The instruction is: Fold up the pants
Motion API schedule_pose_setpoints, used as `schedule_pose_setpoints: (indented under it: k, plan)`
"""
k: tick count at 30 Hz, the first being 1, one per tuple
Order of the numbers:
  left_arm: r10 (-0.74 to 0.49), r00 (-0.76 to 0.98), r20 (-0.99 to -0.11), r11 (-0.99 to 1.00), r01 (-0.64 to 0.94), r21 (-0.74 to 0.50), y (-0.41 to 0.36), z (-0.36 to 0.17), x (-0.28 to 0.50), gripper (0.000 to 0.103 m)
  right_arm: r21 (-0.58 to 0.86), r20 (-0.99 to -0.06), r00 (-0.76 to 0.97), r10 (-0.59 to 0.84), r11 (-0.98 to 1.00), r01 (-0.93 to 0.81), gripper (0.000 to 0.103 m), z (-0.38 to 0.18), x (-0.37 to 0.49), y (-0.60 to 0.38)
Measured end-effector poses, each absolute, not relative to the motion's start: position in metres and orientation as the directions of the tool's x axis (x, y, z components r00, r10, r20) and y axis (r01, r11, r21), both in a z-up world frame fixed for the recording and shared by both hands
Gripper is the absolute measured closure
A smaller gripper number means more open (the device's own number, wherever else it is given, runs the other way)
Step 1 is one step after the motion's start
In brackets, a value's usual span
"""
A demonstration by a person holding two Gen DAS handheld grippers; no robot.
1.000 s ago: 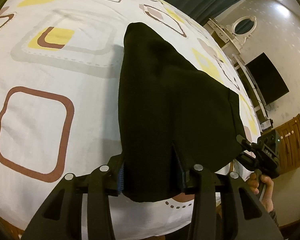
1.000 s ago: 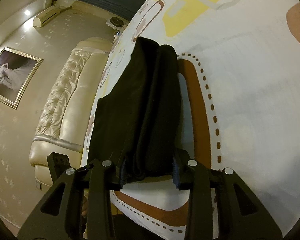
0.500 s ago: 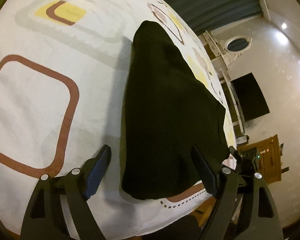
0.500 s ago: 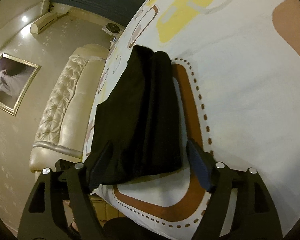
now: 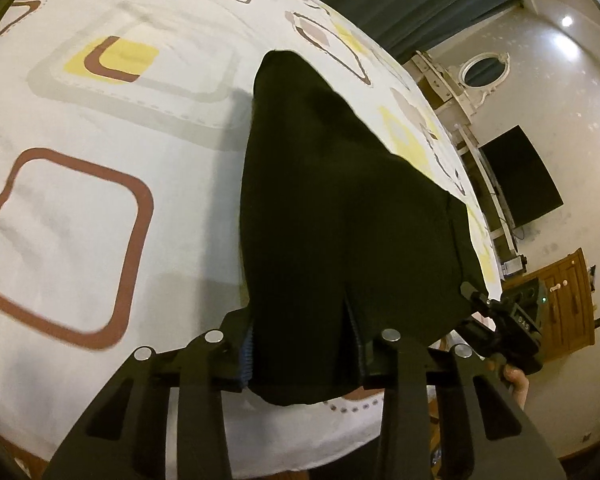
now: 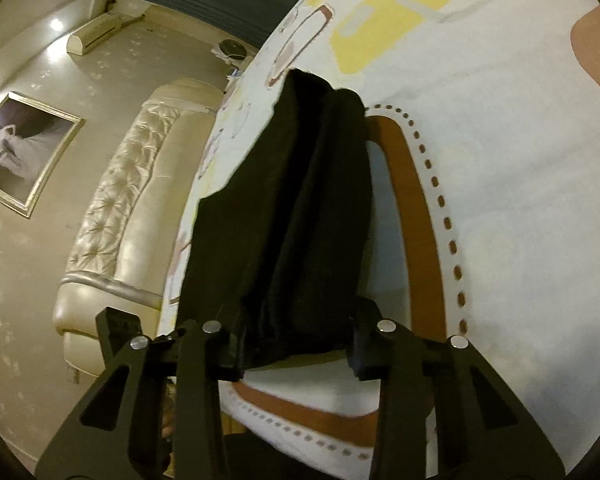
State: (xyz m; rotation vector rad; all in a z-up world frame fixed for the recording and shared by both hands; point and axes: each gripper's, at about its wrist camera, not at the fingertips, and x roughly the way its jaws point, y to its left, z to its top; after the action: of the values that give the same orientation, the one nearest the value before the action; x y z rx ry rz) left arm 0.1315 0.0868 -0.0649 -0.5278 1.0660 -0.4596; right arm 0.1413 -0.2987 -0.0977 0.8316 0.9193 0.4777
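**Both grippers re-clamped on the near edge of the pants**

Change since half a second ago: both pairs of jaws, which then stood wide with the cloth lying loose between them, have just been closing and now sit narrow on the fabric, much as they did a second ago. Neither camera view has shifted noticeably; only the jaws have moved.

Left gripper (image 5: 304, 354): jaws drawn in, pads pressing a bunched fold of the black pants (image 5: 340, 208) at the garment's near end. The cloth puckers into a vertical crease just inside the right pad, so I read this as a real pinch.

Right gripper (image 6: 296, 354): likewise narrowed, with the stacked leg layers gathered between the pads at the pants' near end. From the left wrist view it shows at the pants' near right corner (image 5: 504, 320), a hand (image 5: 514, 380) below it.

Location: the pants lie on the patterned bedsheet (image 5: 100, 240), already doubled lengthwise, reaching away from the grippers; the brown dotted outline (image 6: 440, 200) runs just beside the pants' right edge.

Judgement: a release and re-grip, probably for a better purchase on all layers. The next move is likely lifting this near edge and carrying it toward the far end. Risk: a lower layer slipping free.
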Motion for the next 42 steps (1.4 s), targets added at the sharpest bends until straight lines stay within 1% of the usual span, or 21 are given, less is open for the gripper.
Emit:
schedule_pose_setpoints:
  k: [4, 9, 11, 12, 13, 14, 15, 17, 19, 20, 22, 23, 25, 27, 31, 35, 39, 42]
  plan:
    - [-0.597, 0.402, -0.694, 0.785, 0.114, -0.609, 0.090, -0.073, 0.121, 0.066, 0.788, -0.521, 0.509, 0.685, 0.615, -0.022, 0.068, -0.104, 0.135, -0.300]
    - [-0.588, 0.409, -0.697, 0.793, 0.126, -0.595, 0.088, -0.079, 0.125, 0.059, 0.810, -0.508, 0.514, 0.691, 0.586, 0.011, 0.066, -0.123, 0.136, -0.302]
    - [-0.574, 0.414, -0.706, 0.804, 0.126, -0.581, 0.087, -0.077, 0.125, 0.051, 0.809, -0.509, 0.510, 0.694, 0.588, 0.006, 0.064, -0.122, 0.136, -0.301]
    - [-0.564, 0.423, -0.709, 0.812, 0.129, -0.569, 0.087, -0.077, 0.124, 0.046, 0.814, -0.503, 0.509, 0.698, 0.580, 0.009, 0.063, -0.122, 0.136, -0.301]
    - [-0.551, 0.436, -0.711, 0.822, 0.134, -0.554, 0.087, -0.076, 0.123, 0.043, 0.819, -0.497, 0.510, 0.702, 0.573, 0.010, 0.061, -0.122, 0.136, -0.301]
    - [-0.539, 0.447, -0.714, 0.830, 0.136, -0.542, 0.086, -0.076, 0.122, 0.038, 0.822, -0.494, 0.509, 0.705, 0.570, 0.008, 0.060, -0.123, 0.136, -0.304]
    - [-0.524, 0.459, -0.717, 0.840, 0.139, -0.525, 0.086, -0.076, 0.120, 0.032, 0.824, -0.490, 0.510, 0.707, 0.567, 0.005, 0.056, -0.121, 0.135, -0.302]
    - [-0.487, 0.481, -0.729, 0.863, 0.138, -0.485, 0.087, -0.074, 0.116, 0.024, 0.825, -0.484, 0.515, 0.708, 0.565, -0.001, 0.049, -0.120, 0.132, -0.303]
    - [-0.438, 0.502, -0.746, 0.891, 0.132, -0.435, 0.085, -0.071, 0.111, 0.020, 0.817, -0.487, 0.518, 0.703, 0.576, -0.014, 0.038, -0.115, 0.127, -0.302]
    - [-0.415, 0.510, -0.753, 0.902, 0.126, -0.412, 0.084, -0.069, 0.109, 0.018, 0.810, -0.493, 0.517, 0.699, 0.586, -0.020, 0.036, -0.113, 0.125, -0.302]
    - [-0.389, 0.524, -0.758, 0.914, 0.113, -0.390, 0.082, -0.067, 0.106, 0.017, 0.781, -0.523, 0.515, 0.679, 0.624, -0.030, 0.026, -0.107, 0.120, -0.297]
    - [-0.371, 0.533, -0.760, 0.920, 0.102, -0.378, 0.082, -0.065, 0.102, 0.017, 0.764, -0.544, 0.509, 0.667, 0.645, -0.029, 0.025, -0.105, 0.119, -0.295]
    - [-0.344, 0.545, -0.765, 0.930, 0.085, -0.357, 0.081, -0.062, 0.098, 0.017, 0.724, -0.586, 0.501, 0.638, 0.689, -0.031, 0.018, -0.099, 0.114, -0.289]
    - [-0.313, 0.559, -0.768, 0.941, 0.075, -0.329, 0.079, -0.058, 0.091, 0.017, 0.682, -0.622, 0.506, 0.598, 0.731, -0.026, 0.014, -0.094, 0.106, -0.287]
    - [-0.258, 0.580, -0.773, 0.961, 0.072, -0.267, 0.075, -0.050, 0.079, 0.017, 0.599, -0.681, 0.522, 0.514, 0.800, -0.007, 0.013, -0.089, 0.092, -0.283]
    - [-0.222, 0.594, -0.773, 0.973, 0.081, -0.218, 0.070, -0.041, 0.067, 0.017, 0.406, -0.765, 0.561, 0.318, 0.913, 0.037, 0.013, -0.077, 0.085, -0.273]
    - [-0.180, 0.627, -0.758, 0.984, 0.108, -0.144, 0.058, -0.030, 0.055, 0.017, 0.293, -0.782, 0.586, 0.213, 0.955, 0.043, 0.013, -0.067, 0.079, -0.261]
    - [-0.156, 0.658, -0.737, 0.988, 0.096, -0.123, 0.054, -0.020, 0.047, 0.017, 0.258, -0.781, 0.596, 0.186, 0.966, 0.037, 0.013, -0.062, 0.074, -0.255]
